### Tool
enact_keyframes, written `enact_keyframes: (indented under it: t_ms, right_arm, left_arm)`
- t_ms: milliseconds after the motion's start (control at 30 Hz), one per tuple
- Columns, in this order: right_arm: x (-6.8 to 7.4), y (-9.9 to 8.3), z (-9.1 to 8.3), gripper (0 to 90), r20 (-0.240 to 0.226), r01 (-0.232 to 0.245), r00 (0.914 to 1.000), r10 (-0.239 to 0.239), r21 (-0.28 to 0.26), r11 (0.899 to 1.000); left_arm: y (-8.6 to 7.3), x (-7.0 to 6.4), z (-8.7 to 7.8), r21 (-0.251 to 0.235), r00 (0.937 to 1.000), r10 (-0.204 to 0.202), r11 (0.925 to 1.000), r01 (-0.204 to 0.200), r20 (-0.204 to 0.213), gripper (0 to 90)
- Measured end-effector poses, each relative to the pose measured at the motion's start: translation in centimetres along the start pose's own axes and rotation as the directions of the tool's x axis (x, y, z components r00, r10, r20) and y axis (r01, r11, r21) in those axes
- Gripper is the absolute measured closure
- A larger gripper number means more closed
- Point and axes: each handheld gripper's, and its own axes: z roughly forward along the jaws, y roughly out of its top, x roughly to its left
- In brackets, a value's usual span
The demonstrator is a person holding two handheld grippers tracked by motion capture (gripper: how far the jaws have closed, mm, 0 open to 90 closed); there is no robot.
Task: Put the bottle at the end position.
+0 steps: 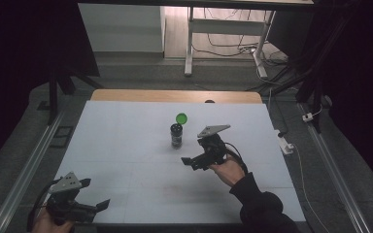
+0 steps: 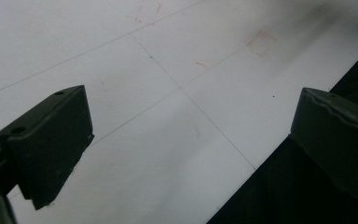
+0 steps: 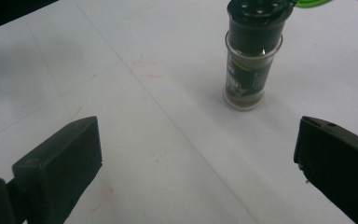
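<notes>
A small glass spice jar point(image 1: 176, 136) stands upright near the middle of the white table point(image 1: 126, 145), its black shaker top showing and its green flip lid point(image 1: 181, 118) hinged open behind. In the right gripper view the jar point(image 3: 252, 65) stands ahead and to the right, apart from both jaws, with the green lid point(image 3: 310, 3) at the top edge. My right gripper point(image 1: 190, 163) point(image 3: 196, 158) is open, just right of and nearer than the jar, holding nothing. My left gripper point(image 1: 96, 194) point(image 2: 191, 149) is open over the front left corner, with only table between its jaws.
The table's front edge point(image 2: 261, 172) runs close under the left gripper. A wooden strip point(image 1: 175, 95) borders the far edge. Metal rails point(image 1: 26, 165) flank the table; a white power strip point(image 1: 286, 142) lies off its right side. Faint red marks point(image 2: 260, 44) dot the surface.
</notes>
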Motion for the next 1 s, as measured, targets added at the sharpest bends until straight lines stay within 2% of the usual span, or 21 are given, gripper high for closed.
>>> enact_keyframes:
  t_ms: [333,667,900,1000]
  right_arm:
    - [1.1,-2.1,-3.2,0.0,0.038,0.008,0.9993,-0.007,-0.025,1.000]
    - [2.0,-4.9,-6.5,0.0,0.069,-0.016,0.9974,0.019,-0.042,0.999]
    - [2.0,-7.1,-9.2,0.0,0.139,-0.044,0.9889,0.053,-0.068,0.997]
    - [2.0,-8.2,-10.2,0.0,0.163,-0.062,0.9840,0.071,-0.063,0.996]
  left_arm:
    - [0.0,0.0,0.0,0.001,1.0000,-0.001,1.0000,0.001,0.001,0.0]
    - [0.0,0.0,0.0,0.003,1.0000,0.000,1.0000,0.000,-0.001,0.0]
    - [0.0,-0.1,0.0,0.004,1.0000,-0.001,1.0000,0.001,-0.003,0.0]
    - [0.0,-0.1,0.0,0.005,1.0000,0.001,1.0000,-0.001,-0.004,0.0]
